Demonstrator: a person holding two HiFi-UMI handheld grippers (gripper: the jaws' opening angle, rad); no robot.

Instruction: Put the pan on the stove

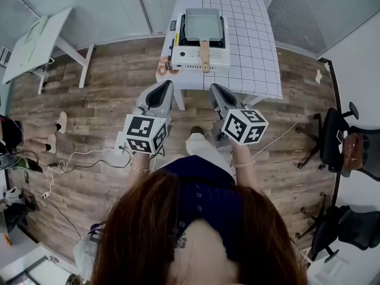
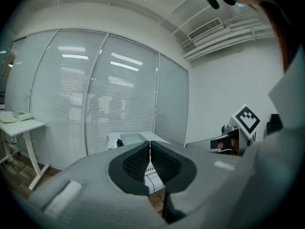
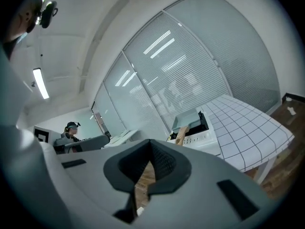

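1. Plainly, the rectangular grey pan [image 1: 203, 25] already sits on the white tabletop stove [image 1: 221, 57]. The stove stands at the near end of the table with the grid-patterned cloth [image 1: 255, 52]. By how things lie, the placing looks done.
2. The pan's wooden handle [image 1: 205, 55] sticks out over the stove's front panel, towards the person.
3. The left gripper [image 2: 150, 149] has its jaws together with nothing between the pads; only floor and table show past them.
4. The right gripper [image 3: 150, 151] is likewise closed and empty, and both grippers are held well back from the table, above the wooden floor.
5. Handling, as a judgement: the pan looks like rigid metal, so it will not flex or crush, and it is hardly fragile.
6. Its weight probably lies in the body, away from the handle, so a hold at the handle's far end would let the body dip or twist.
7. The best hold is likely on the wooden handle close to where it joins the body; wood should give the pads better friction than the smooth metal rim.
8. The rim's thin, slick wall would be the poorer hold, though a second gripper could steady it there.
9. The stove looks light and might slide on the cloth if the pan is dragged rather than lifted.
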